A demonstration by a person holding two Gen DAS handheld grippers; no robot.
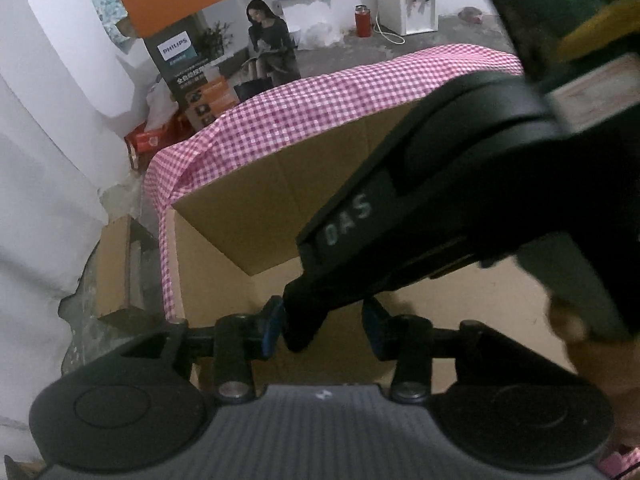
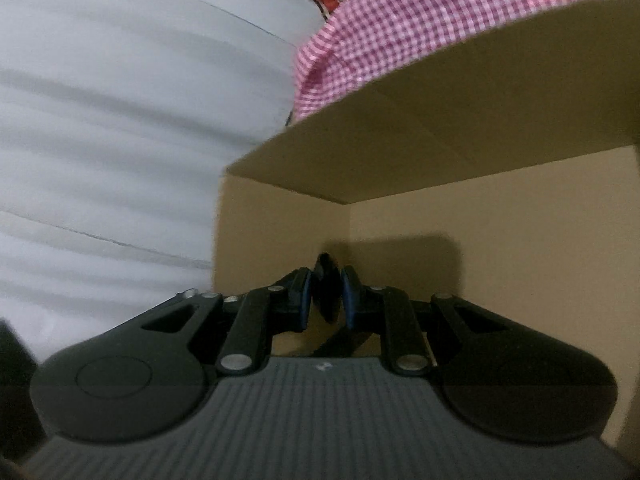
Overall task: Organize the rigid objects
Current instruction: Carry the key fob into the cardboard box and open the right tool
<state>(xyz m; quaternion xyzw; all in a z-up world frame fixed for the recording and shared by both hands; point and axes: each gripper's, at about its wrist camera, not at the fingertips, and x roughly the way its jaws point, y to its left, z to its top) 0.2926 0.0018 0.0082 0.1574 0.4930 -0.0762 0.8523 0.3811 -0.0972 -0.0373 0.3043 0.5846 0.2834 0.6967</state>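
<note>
White foam sheeting (image 2: 132, 120) fills the left of the right wrist view, stacked in rolls/layers; also seen at left edge of left wrist view; concrete floor (image 1: 432, 36) beyond, w/ printed Philips carton (image 1: 192, 68), white water dispenser (image 1: 406, 4) and red flask (image 1: 363, 21) at far wall.

Cardboard box (image 2: 460, 216) open-topped, plain brown; both tools point down into it; pink-white gingham cloth (image 1: 320, 96) draped over its far flap and left edge; inner corner of box visible in right wrist view, w/ shadow on back wall.

Right tool (image 2: 325, 298) inside box near that corner; blue pads close together, clamped on a thin black object (image 2: 326, 280) held edge-on btwn them; what it is – cannot tell, too dark/small; it sits above box floor, whether touching floor not clear.

In left wrist view the right tool's black body, lettered "DAS", crosses frame from upper right, green light at its top; its lower end dips btwn the left tool's fingers.

Left tool (image 1: 324, 324) over box near edge; blue pads (image 1: 272, 324) apart; left pad just beside the black end, contact not clear; right pad clear of it; no grip evident.
</note>
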